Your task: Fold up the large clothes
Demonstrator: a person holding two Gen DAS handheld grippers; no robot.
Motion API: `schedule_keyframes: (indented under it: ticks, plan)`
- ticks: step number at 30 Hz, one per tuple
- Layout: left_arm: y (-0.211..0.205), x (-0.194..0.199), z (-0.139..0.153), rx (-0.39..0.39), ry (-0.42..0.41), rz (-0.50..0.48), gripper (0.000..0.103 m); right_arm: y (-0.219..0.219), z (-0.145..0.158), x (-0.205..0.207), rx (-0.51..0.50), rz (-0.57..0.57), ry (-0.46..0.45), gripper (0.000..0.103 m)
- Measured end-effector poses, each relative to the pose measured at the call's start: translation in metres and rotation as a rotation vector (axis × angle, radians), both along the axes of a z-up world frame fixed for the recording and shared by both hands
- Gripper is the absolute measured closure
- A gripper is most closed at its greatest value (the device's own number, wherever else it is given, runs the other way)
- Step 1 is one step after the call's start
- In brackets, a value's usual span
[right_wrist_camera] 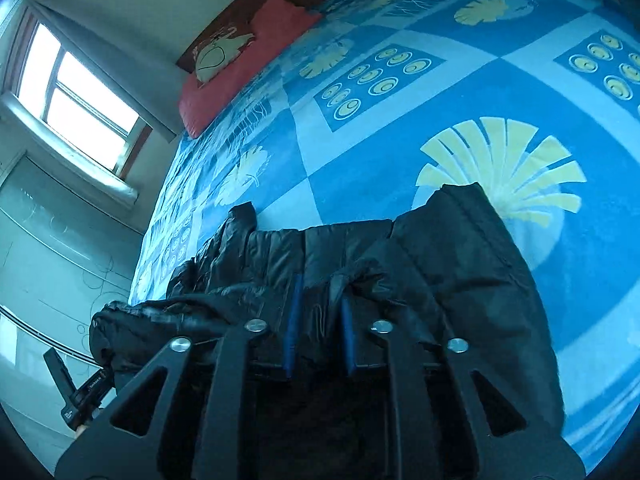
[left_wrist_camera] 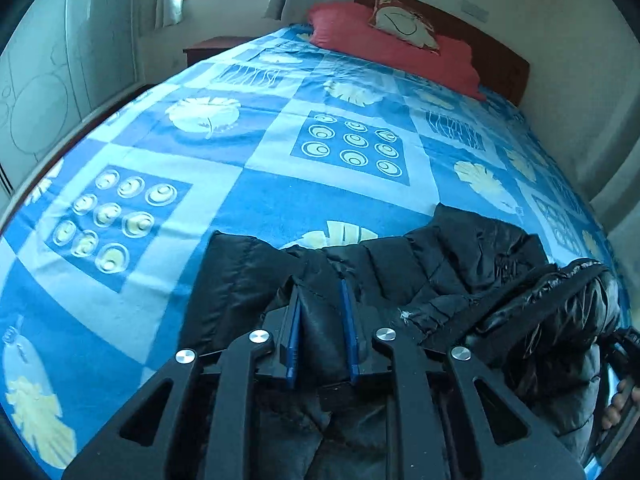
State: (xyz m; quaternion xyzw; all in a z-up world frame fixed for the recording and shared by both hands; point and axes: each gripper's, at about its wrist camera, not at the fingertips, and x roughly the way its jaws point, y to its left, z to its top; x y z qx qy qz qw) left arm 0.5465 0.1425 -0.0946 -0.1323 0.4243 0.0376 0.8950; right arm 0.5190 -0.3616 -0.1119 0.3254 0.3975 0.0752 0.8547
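In the left wrist view, our left gripper (left_wrist_camera: pixel 322 320) pinches a fold of the black puffer jacket (left_wrist_camera: pixel 460 264) at lower centre of the blue bedspread (left_wrist_camera: pixel 256 196). In the right wrist view, our right gripper (right_wrist_camera: pixel 320 320) clamps its padded edge; it looks soft, bulky and slippery, so we judge seams the best hold.

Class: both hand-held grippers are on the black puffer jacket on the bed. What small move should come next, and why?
Probably carry the pinched edge forward over the jacket. The left hand-held gripper and right hand-held gripper each hold fabric between their fingers, and the bedspread lies flat ahead.
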Motion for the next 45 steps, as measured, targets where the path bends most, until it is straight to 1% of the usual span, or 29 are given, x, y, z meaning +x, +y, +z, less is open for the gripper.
schedule_keyframes:
  ticks: [2, 3, 4, 5, 6, 7, 8, 9, 11, 12, 14, 15, 16, 17, 18, 20, 23, 27, 29, 30, 32, 36, 41, 43, 45]
  plan:
    - [0.004, 0.001, 0.000, -0.044, -0.009, 0.003, 0.079, -0.003, 0.001, -0.001, 0.026, 0.013, -0.025, 0.069]
    - [0.008, 0.000, 0.003, -0.065, -0.012, -0.003, 0.077, -0.007, 0.004, -0.003, 0.056, 0.018, -0.054, 0.056]
    - [0.008, 0.001, 0.005, -0.078, -0.013, -0.010, 0.075, -0.011, 0.008, -0.006, 0.083, 0.016, -0.082, 0.034]
    - [0.011, 0.001, 0.009, -0.105, -0.017, -0.023, 0.072, -0.014, 0.011, -0.009, 0.091, 0.003, -0.105, 0.026]
    - [0.013, -0.001, 0.014, -0.137, -0.032, -0.032, 0.057, -0.018, 0.016, -0.013, 0.085, -0.021, -0.130, 0.021]
    - [0.016, -0.002, 0.020, -0.163, -0.059, -0.027, 0.035, -0.022, 0.020, -0.016, 0.075, -0.034, -0.137, 0.021]
    - [0.018, -0.005, 0.027, -0.172, -0.091, -0.013, 0.021, -0.025, 0.021, -0.017, 0.071, -0.039, -0.139, 0.021]
    - [0.021, -0.011, 0.038, -0.175, -0.151, 0.014, 0.015, -0.027, 0.023, -0.019, 0.068, -0.039, -0.137, 0.021]
    - [0.023, -0.016, 0.051, -0.181, -0.207, 0.028, 0.015, -0.028, 0.028, -0.025, 0.034, -0.044, -0.150, 0.021]
    - [0.024, -0.019, 0.056, -0.186, -0.228, 0.027, 0.015, -0.027, 0.033, -0.028, -0.002, -0.052, -0.161, 0.021]
    - [0.020, -0.023, 0.063, -0.164, -0.254, 0.006, 0.015, -0.019, 0.043, -0.031, -0.082, -0.053, -0.180, 0.023]
    - [0.014, -0.025, 0.064, -0.143, -0.260, -0.014, 0.015, -0.010, 0.049, -0.031, -0.139, -0.032, -0.192, 0.032]
    - [0.005, -0.024, 0.063, -0.091, -0.251, -0.039, 0.015, 0.004, 0.054, -0.027, -0.208, 0.003, -0.190, 0.045]
    - [-0.004, -0.024, 0.060, -0.036, -0.236, -0.057, 0.015, 0.011, 0.055, -0.024, -0.245, 0.024, -0.184, 0.049]
    - [-0.016, -0.021, 0.053, 0.035, -0.218, -0.080, 0.015, 0.024, 0.054, -0.018, -0.290, 0.061, -0.172, 0.050]
    - [-0.028, -0.017, 0.040, 0.112, -0.191, -0.098, 0.015, 0.042, 0.051, -0.010, -0.347, 0.107, -0.159, 0.050]
    - [-0.035, -0.007, 0.019, 0.156, -0.153, -0.105, 0.015, 0.061, 0.034, 0.008, -0.416, 0.137, -0.109, 0.050]
    - [-0.031, 0.012, -0.004, 0.179, -0.086, -0.068, 0.015, 0.057, 0.005, 0.028, -0.445, 0.110, -0.021, 0.050]
    - [-0.026, 0.023, -0.014, 0.187, -0.052, -0.031, 0.015, 0.051, -0.009, 0.036, -0.424, 0.101, 0.013, 0.049]
    - [-0.023, 0.030, -0.021, 0.194, -0.024, -0.011, 0.014, 0.050, -0.013, 0.039, -0.426, 0.092, 0.017, 0.049]
    - [-0.019, 0.040, -0.032, 0.178, 0.010, -0.003, 0.014, 0.049, -0.020, 0.045, -0.432, 0.083, 0.032, 0.049]
    - [-0.019, 0.045, -0.046, 0.187, 0.017, 0.008, 0.011, 0.050, -0.029, 0.048, -0.441, 0.066, 0.026, 0.047]
    - [-0.021, 0.050, -0.052, 0.191, 0.035, 0.014, 0.009, 0.051, -0.030, 0.049, -0.441, 0.057, 0.018, 0.047]
    - [-0.022, 0.050, -0.048, 0.200, 0.042, 0.012, 0.009, 0.052, -0.028, 0.049, -0.452, 0.059, 0.019, 0.046]
    - [-0.021, 0.044, -0.036, 0.215, 0.041, 0.034, 0.009, 0.055, -0.019, 0.046, -0.475, 0.059, 0.024, 0.046]
